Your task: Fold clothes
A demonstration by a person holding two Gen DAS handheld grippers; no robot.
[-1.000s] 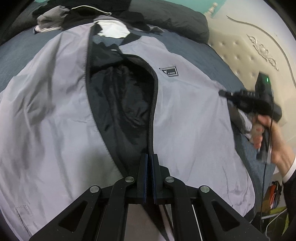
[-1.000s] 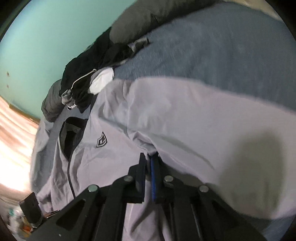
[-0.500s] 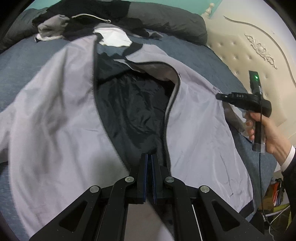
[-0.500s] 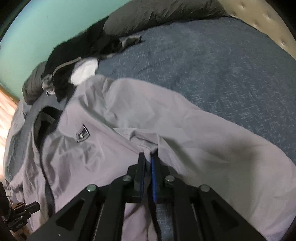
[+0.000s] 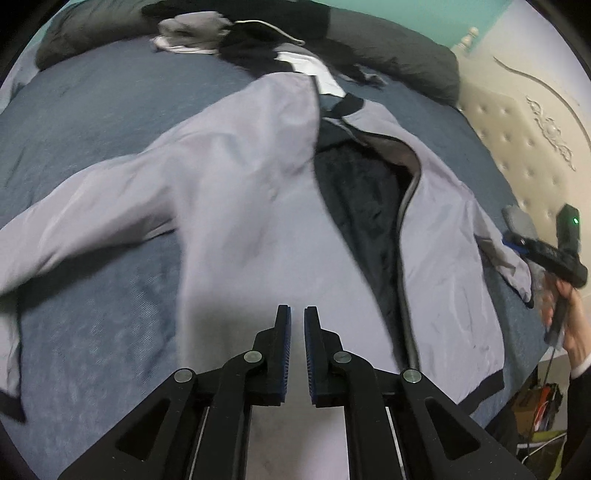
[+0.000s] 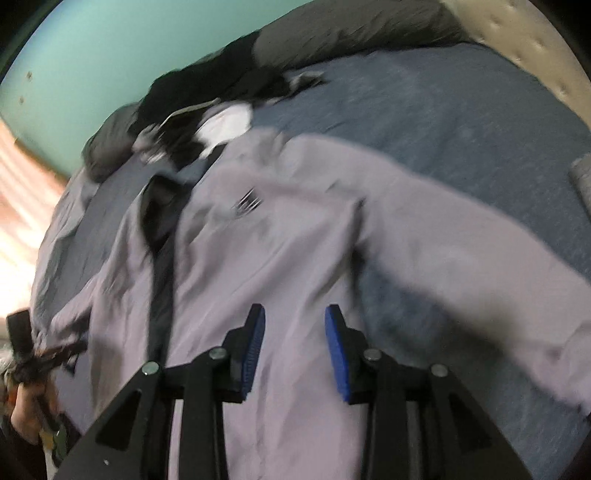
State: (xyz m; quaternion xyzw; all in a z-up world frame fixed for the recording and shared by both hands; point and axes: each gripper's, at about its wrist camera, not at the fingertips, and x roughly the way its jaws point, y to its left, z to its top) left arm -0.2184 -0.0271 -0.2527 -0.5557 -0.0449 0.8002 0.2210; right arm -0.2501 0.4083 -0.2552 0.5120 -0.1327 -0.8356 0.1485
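Grey jacket spread unzipped across bed, collar toward the pillow end, sleeves out sideways. Left gripper jaws just opening, narrow gap, empty. Right gripper jaws just opening wider, nothing between.

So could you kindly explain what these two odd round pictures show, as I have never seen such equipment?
A person holds a two-finger gripper in each hand, each carrying a fisheye camera that looks along its fingers. One picture comes from the left gripper, the other from the right gripper. Below them a light grey zip jacket, unzipped with its dark lining showing, lies spread on a blue bed, with a pile of dark clothes by the pillows. Both grippers' jaws have just been opening; nothing is between them, so nothing is held.
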